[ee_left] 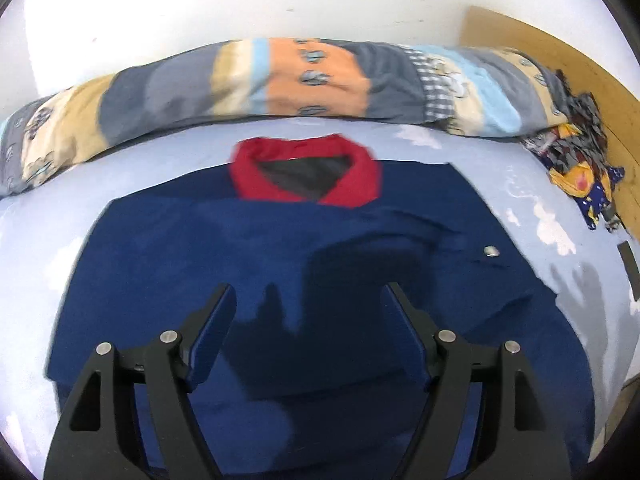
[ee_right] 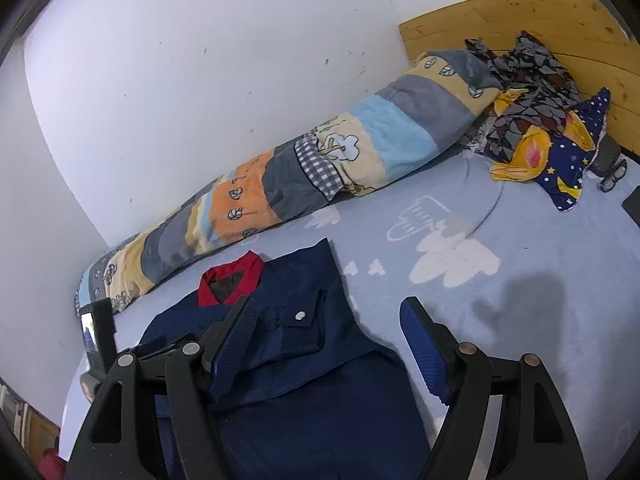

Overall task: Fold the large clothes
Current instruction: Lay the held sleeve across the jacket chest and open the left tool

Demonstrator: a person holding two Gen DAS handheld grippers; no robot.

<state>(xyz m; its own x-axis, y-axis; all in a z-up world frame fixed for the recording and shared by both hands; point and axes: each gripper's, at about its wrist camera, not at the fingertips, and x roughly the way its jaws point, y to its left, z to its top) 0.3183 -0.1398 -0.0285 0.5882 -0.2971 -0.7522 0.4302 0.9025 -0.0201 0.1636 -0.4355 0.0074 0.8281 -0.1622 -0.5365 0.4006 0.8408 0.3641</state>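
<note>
A navy blue jacket [ee_left: 248,248] with a red collar [ee_left: 356,184] lies flat on the light blue bed sheet [ee_left: 36,240], collar toward the wall. Its sides look folded in over the body. A metal snap [ee_left: 491,251] shows on its right chest. My left gripper [ee_left: 310,294] is open and empty, hovering above the jacket's middle. In the right wrist view the jacket [ee_right: 304,360] lies lower left, with a snapped pocket flap [ee_right: 299,315]. My right gripper [ee_right: 330,308] is open and empty above the jacket's right edge.
A long rolled patchwork quilt [ee_left: 312,80] [ee_right: 320,164] lies along the white wall. A heap of patterned cloth [ee_right: 540,128] [ee_left: 576,152] sits by the wooden headboard [ee_right: 520,12]. A dark flat object [ee_right: 632,204] lies at the right edge of the sheet.
</note>
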